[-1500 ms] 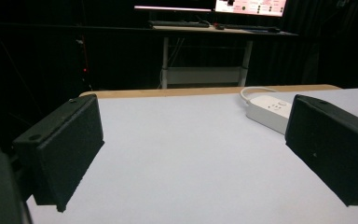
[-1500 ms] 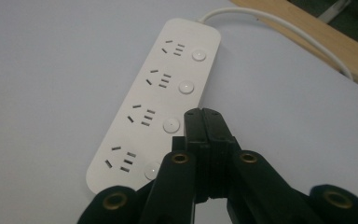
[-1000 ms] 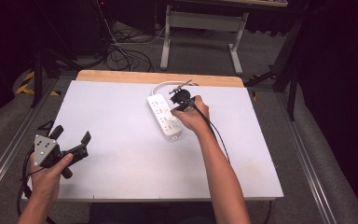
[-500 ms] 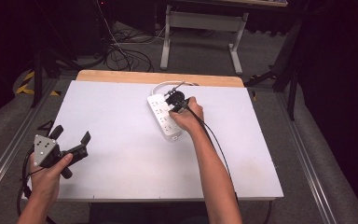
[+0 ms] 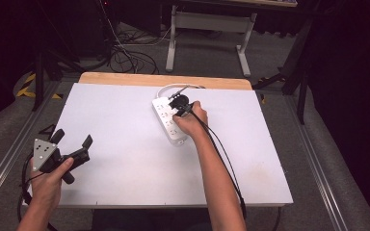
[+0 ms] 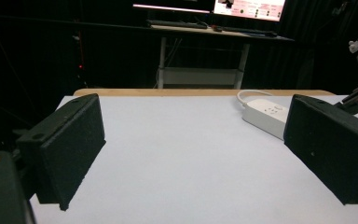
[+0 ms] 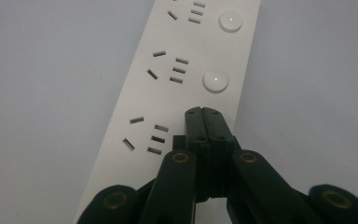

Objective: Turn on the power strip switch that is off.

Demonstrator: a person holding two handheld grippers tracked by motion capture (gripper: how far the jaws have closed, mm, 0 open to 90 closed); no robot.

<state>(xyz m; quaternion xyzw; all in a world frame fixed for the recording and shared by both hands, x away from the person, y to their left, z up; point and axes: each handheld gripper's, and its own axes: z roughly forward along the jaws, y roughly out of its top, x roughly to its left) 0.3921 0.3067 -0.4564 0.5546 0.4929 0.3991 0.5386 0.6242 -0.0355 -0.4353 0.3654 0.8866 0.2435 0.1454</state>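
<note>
At the table's near left corner, the left gripper (image 5: 72, 143) hovers with jaws spread, nothing between them. Farther back, the right gripper (image 7: 203, 112), jaws pressed together, tips onto the white power strip (image 5: 168, 120), which lies diagonally mid-table, cord end pointing away.

Right gripper (image 7: 203, 112) closed over a white power strip (image 7: 186, 60)

The two black jaws meet flat against each other with nothing between them, their tips set down on the strip where a round button would sit beside the nearest group of socket slots (image 7: 148, 135). Past the tips, two more round white buttons (image 7: 215, 80) run along the strip's right edge, each next to its own set of slots. The strip lies slantwise on a plain pale table surface (image 7: 46, 93).
</note>
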